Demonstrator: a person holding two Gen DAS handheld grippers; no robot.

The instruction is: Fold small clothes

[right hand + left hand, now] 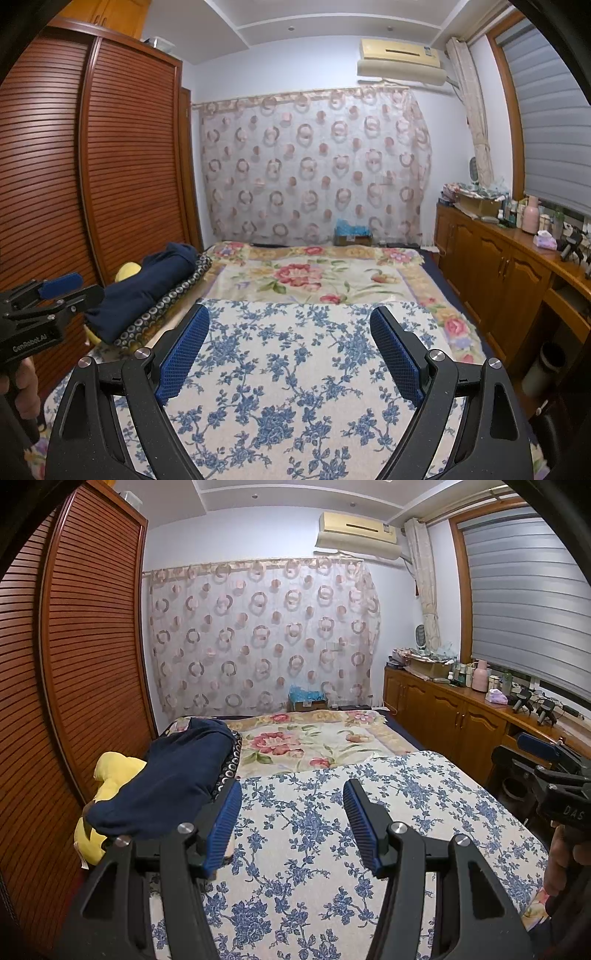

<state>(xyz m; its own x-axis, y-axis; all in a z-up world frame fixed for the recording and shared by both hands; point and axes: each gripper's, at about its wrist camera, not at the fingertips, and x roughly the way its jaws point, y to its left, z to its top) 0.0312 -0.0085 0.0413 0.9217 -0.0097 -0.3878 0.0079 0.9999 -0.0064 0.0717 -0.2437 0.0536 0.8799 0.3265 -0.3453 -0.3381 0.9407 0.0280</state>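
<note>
A heap of small clothes lies at the left edge of the bed, with a navy blue garment (173, 775) (147, 291) on top. It rests on a dark cloth with ring patterns (229, 764) (173, 301), and a yellow item (110, 771) (127, 271) lies beneath it. My left gripper (292, 794) hangs over the blue-flowered white cloth (332, 830) (295, 369), just right of the heap. Its jaws are open with nothing between them. My right gripper (290, 317) hovers over the same cloth, wide open and holding nothing.
A slatted wooden wardrobe (74, 664) stands close along the bed's left side. A wooden cabinet (498, 266) with bottles and boxes on top runs along the right wall, with a bin (546, 369) on the floor. A red-flowered blanket (314, 273) covers the far half of the bed.
</note>
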